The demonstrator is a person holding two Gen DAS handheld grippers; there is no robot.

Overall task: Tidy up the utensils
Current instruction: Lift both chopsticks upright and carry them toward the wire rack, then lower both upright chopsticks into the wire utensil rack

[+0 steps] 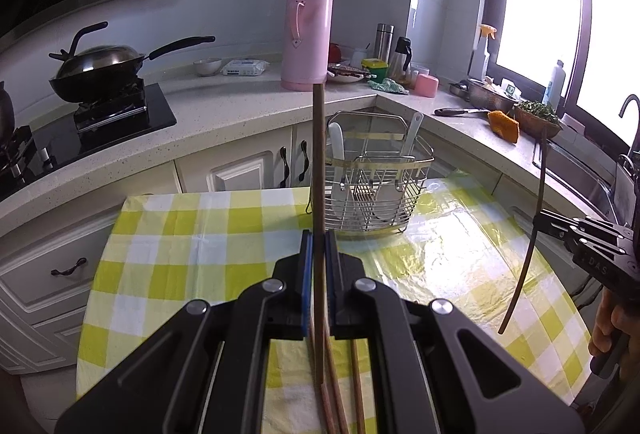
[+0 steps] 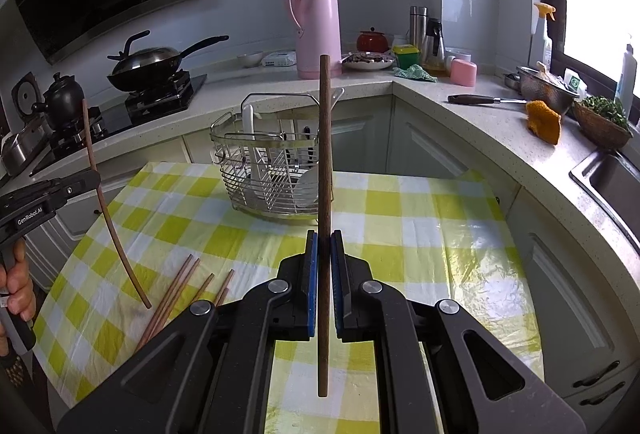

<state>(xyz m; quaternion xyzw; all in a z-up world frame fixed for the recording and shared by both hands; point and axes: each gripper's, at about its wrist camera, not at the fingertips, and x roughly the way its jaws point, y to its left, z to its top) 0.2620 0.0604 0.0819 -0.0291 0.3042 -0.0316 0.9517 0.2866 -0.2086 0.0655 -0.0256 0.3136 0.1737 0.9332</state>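
Left wrist view: we see the left gripper (image 1: 319, 242) and right gripper (image 2: 324, 242) each clamping one chopstick (image 1: 318, 170) above the checked tablecloth (image 1: 200, 234); a wire basket (image 1: 372, 190) stands at its far edge.

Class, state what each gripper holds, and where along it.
Each grips one brown wooden chopstick near mid-length: left gripper holds left chopstick; right gripper holds right chopstick.
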